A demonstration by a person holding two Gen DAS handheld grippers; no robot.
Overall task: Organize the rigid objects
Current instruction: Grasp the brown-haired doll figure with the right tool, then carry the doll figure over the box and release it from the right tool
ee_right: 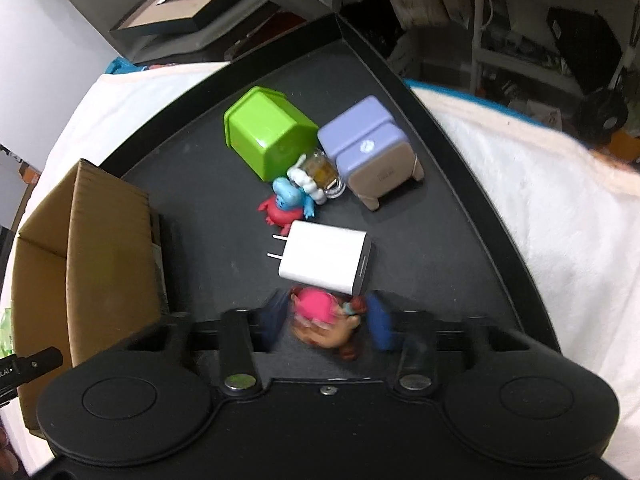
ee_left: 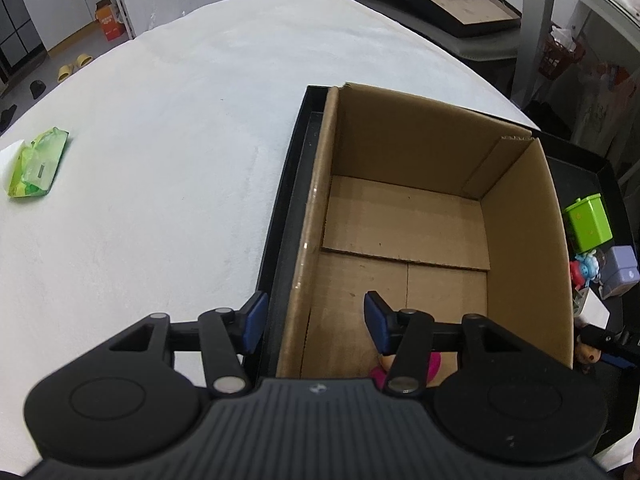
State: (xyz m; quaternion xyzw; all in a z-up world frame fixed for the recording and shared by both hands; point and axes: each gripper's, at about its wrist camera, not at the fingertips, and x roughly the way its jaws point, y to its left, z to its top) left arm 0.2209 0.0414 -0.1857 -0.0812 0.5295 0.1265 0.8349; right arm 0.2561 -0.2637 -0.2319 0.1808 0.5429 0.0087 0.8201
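The cardboard box [ee_left: 420, 216] is nearly bare inside, while toys crowd the black tray [ee_right: 460, 168] around the white charger [ee_right: 326, 260].

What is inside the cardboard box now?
The cardboard box looks nearly empty: bare floor flaps, plus a pink toy at its near end, mostly hidden behind the left gripper fingers. The near corners are covered.

Counter [ee_left: 168, 128]: was covered in white cloth.
Green wipes packet [ee_left: 38, 164]: lay near its left edge.
Orange box [ee_left: 110, 22]: stood on the floor beyond.
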